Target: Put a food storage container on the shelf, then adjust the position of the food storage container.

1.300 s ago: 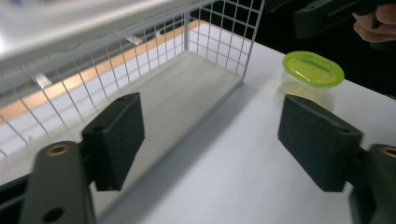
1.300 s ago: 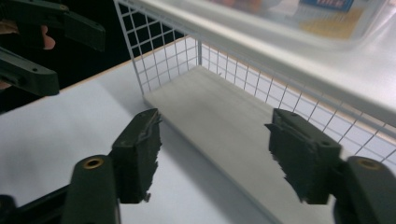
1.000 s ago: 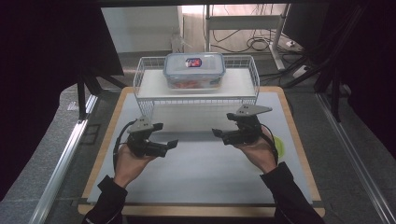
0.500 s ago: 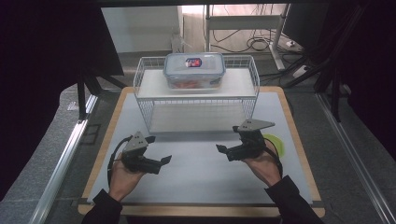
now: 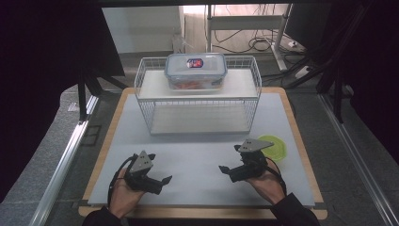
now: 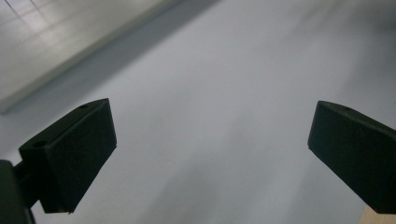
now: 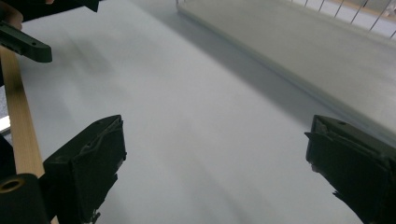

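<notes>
Both grippers sit low at the near edge of the mat [image 5: 202, 155], each in one of the person's hands, tips pointing inward toward each other.

Left gripper [image 5: 162, 181]: jaws wide apart, nothing between them. In the left gripper view [image 6: 210, 154] just bare grey mat shows past the jaws, plus the base plate of the rack [image 6: 70, 42] at upper left.

Right gripper [image 5: 225, 170]: jaws also spread, empty. Right gripper view [image 7: 215, 168] looks across the mat; the rack's bottom shelf [image 7: 299, 46] is at upper right with a few wires behind it, the wooden board [image 7: 18, 126] edge runs down the left side, and the tip of the left gripper [image 7: 28, 46] pokes in at top left.

Wire rack [image 5: 141, 94] stands at the far middle of the mat, two levels. A clear lidded box [image 5: 195, 70] sits on the top shelf, roughly centred, reddish contents, label on the lid. Lower shelf is bare.

Green lid [image 5: 275, 148] lies flat on the mat just beside the right gripper, partly hidden by its grey plate.
</notes>
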Demonstrator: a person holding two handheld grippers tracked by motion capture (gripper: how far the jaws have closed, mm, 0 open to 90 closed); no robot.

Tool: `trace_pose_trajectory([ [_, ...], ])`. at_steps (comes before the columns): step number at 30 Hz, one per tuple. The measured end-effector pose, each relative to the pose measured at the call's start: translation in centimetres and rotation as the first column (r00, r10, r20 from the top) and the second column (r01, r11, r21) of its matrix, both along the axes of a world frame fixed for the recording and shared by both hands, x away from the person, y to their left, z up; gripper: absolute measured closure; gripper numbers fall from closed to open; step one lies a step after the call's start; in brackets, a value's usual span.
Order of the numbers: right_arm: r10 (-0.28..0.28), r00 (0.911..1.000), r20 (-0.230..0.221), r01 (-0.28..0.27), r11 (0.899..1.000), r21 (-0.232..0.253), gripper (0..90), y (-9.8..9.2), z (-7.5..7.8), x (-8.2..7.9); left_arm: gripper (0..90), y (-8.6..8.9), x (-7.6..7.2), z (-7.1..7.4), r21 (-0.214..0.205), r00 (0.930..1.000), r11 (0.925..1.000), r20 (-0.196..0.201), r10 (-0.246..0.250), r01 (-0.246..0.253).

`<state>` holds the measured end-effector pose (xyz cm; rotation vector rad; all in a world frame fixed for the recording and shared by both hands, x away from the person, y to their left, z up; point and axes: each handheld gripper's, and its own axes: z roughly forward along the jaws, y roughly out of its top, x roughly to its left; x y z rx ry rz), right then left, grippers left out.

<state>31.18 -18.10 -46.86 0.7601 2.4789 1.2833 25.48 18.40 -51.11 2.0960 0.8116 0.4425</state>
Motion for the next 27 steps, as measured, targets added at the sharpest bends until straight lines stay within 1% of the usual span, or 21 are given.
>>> trace_pose_trajectory([
  [1,-0.002,0.9998,-0.022,0.002,1.000,-0.005,4.7,0.0,-0.6,-0.2,1.0,-0.2,-0.2,-0.4,0.013,0.9999,0.9999,-0.010,-0.008,0.008],
  [3,-0.005,0.9994,-0.035,0.004,1.000,-0.022,4.6,0.2,-1.2,-0.3,1.0,-0.4,-0.4,-0.6,0.023,0.9998,0.9996,-0.015,-0.014,0.014],
  [5,-0.010,0.9995,-0.030,0.008,0.999,-0.049,4.4,0.3,-1.6,-0.4,0.9,-0.6,-0.4,-0.7,0.033,0.9998,0.9993,-0.012,-0.019,0.019],
  [7,-0.014,0.9996,-0.026,0.013,0.998,-0.055,4.1,0.4,-1.7,-0.4,1.0,-0.7,-0.4,-0.7,0.035,0.9998,0.9992,-0.007,-0.019,0.020],
  [8,-0.023,0.9994,-0.024,0.022,0.998,-0.053,2.1,0.5,-1.6,-0.4,1.0,-0.6,-0.4,-0.7,0.032,0.9998,0.9993,-0.005,-0.017,0.017],
  [12,-0.035,0.9987,-0.037,0.033,0.998,-0.061,0.6,0.3,-1.5,-0.2,1.0,-0.2,-0.2,-0.8,0.011,0.9999,0.9999,-0.010,-0.006,0.006],
  [13,-0.035,0.9987,-0.037,0.033,0.998,-0.061,0.6,0.3,-1.5,-0.2,1.0,-0.2,-0.2,-0.8,0.011,0.9999,0.9999,-0.010,-0.006,0.006],
  [15,-0.058,0.9976,-0.037,0.056,0.996,-0.064,0.9,-0.2,-1.3,0.1,1.3,0.1,-0.2,-0.8,0.008,0.9999,1.0000,-0.014,-0.002,0.002],
  [16,-0.067,0.9972,-0.034,0.065,0.996,-0.067,3.4,-0.3,-1.1,0.1,1.3,0.1,-0.2,-0.8,0.005,0.9999,1.0000,-0.012,0.003,-0.003],
  [17,-0.082,0.9963,-0.026,0.080,0.995,-0.066,8.2,-0.6,-0.9,0.2,1.4,0.2,-0.2,-0.8,0.002,0.9999,1.0000,-0.011,0.002,-0.002],
  [18,-0.100,0.9948,-0.018,0.099,0.993,-0.063,14.0,-1.0,-0.4,0.2,1.6,0.2,-0.2,-0.8,0.001,0.9999,1.0000,-0.011,0.001,-0.001],
  [19,-0.111,0.9937,-0.016,0.110,0.992,-0.061,22.0,-1.5,-0.1,0.3,1.7,0.2,-0.2,-0.8,0.002,1.0000,1.0000,-0.010,0.001,-0.001],
  [20,-0.111,0.9937,-0.016,0.110,0.992,-0.061,22.0,-1.5,-0.1,0.3,1.8,0.2,-0.2,-0.8,0.002,1.0000,1.0000,-0.010,0.001,-0.001],
  [21,-0.117,0.9930,-0.014,0.116,0.991,-0.061,28.1,-1.8,0.2,0.4,1.8,0.1,-0.2,-0.8,0.007,1.0000,1.0000,-0.009,0.000,0.000],
  [22,-0.138,0.9905,-0.003,0.137,0.988,-0.072,36.6,-2.6,0.7,0.6,1.8,0.1,-0.2,-0.8,0.009,1.0000,1.0000,-0.009,-0.001,0.001],
  [23,-0.176,0.9844,0.012,0.176,0.981,-0.086,47.9,-3.6,1.0,0.9,1.9,0.1,-0.2,-0.8,0.014,0.9999,0.9999,-0.012,-0.005,0.005],
  [25,-0.200,0.9798,0.006,0.200,0.977,-0.075,58.3,-4.8,1.4,1.3,1.9,0.1,-0.2,-0.9,0.018,0.9999,0.9998,-0.011,-0.003,0.004],
  [26,-0.222,0.9750,0.011,0.222,0.972,-0.071,64.9,-5.7,1.6,1.6,2.0,0.1,-0.2,-0.8,0.024,0.9999,0.9997,-0.010,-0.002,0.002],
  [27,-0.243,0.9698,0.016,0.244,0.967,-0.078,69.2,-6.4,1.7,1.8,2.1,0.1,-0.2,-0.8,0.024,0.9999,0.9997,-0.010,-0.002,0.002],
])
